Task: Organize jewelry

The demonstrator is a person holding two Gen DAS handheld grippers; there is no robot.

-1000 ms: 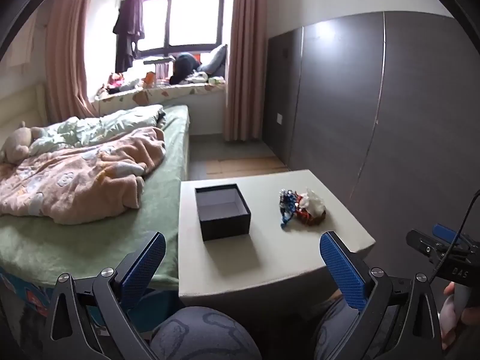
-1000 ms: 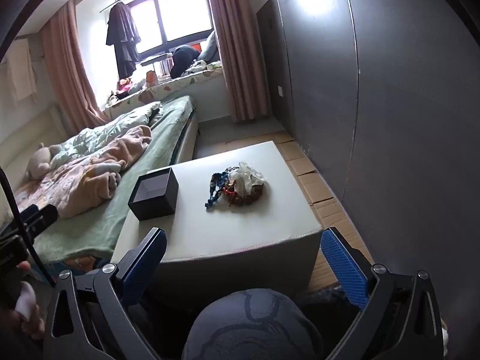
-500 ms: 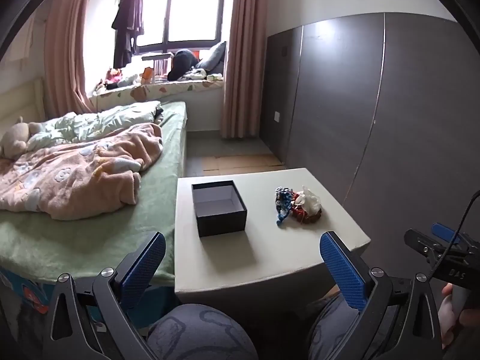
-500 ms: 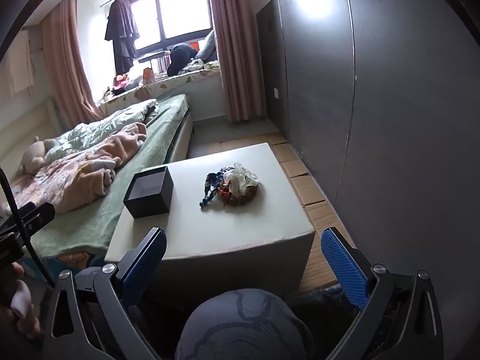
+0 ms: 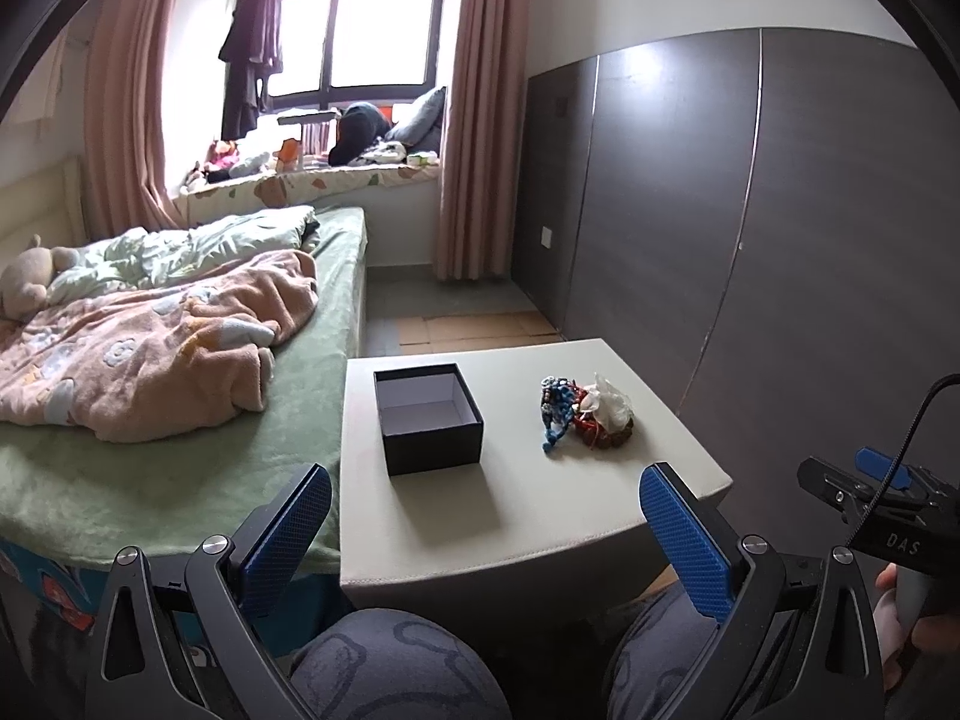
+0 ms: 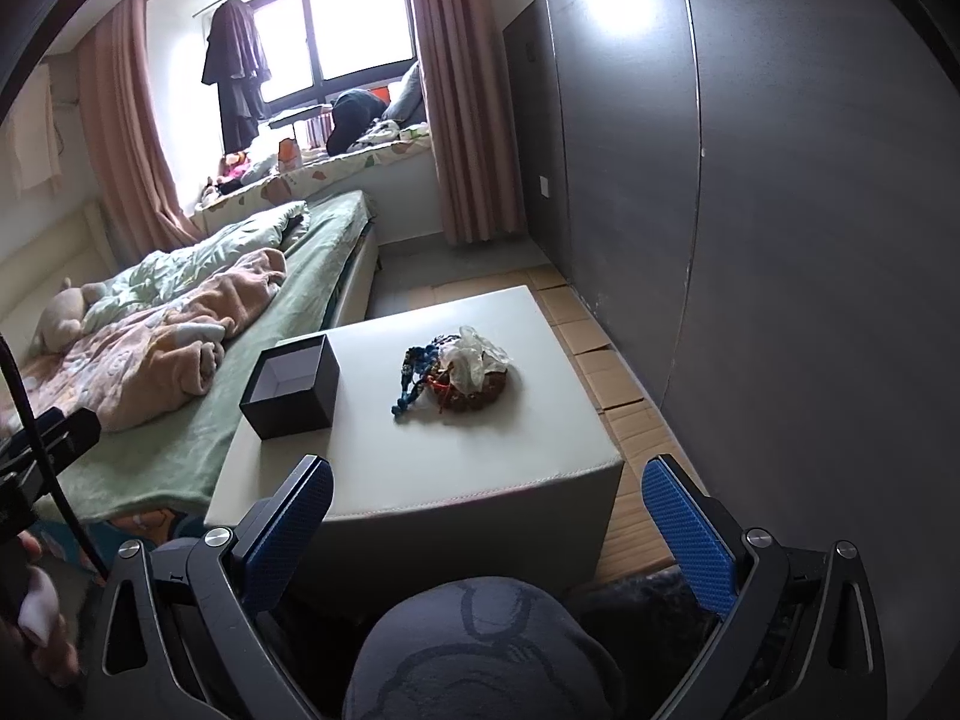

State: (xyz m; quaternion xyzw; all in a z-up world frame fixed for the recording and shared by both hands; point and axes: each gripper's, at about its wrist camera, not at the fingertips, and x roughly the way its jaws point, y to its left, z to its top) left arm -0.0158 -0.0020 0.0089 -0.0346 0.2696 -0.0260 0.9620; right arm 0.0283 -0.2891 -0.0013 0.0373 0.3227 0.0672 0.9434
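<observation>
Pre-grasp stage, nothing picked up yet. Left gripper (image 5: 486,519) held back from the near edge of the white table (image 5: 540,516), jaws spread wide, nothing btwn the blue pads (image 5: 288,531). Right gripper (image 6: 487,519) same: wide open, empty, low and short of the table, above the person's knee (image 6: 474,648).

Jewelry pile (image 5: 585,414) sat on the table top, right of centre: blue beaded strand (image 6: 417,381) trailing off the near-left side, brown bead bracelet (image 6: 480,399) w/ red thread under a crumpled whitish piece (image 6: 474,357). All tangled in one heap; individual items hard to separate by eye. Black box (image 5: 427,417) stood open, lid absent, on the left part of the table near the bed (image 5: 180,420), interior empty as far as visible. Box and pile apart, clear strip of table btwn them.

Judged step: approach, prob. first pick. Next move likely called for: right gripper fwd and down onto the pile, closest to it; blue strand looked the easiest start, since it stuck out from the heap. Pinch low on the strand, lift slow, as the rest could drag along. Left gripper well placed to steady the box or hold down the remainder. Then over to the box and release inside.
</observation>
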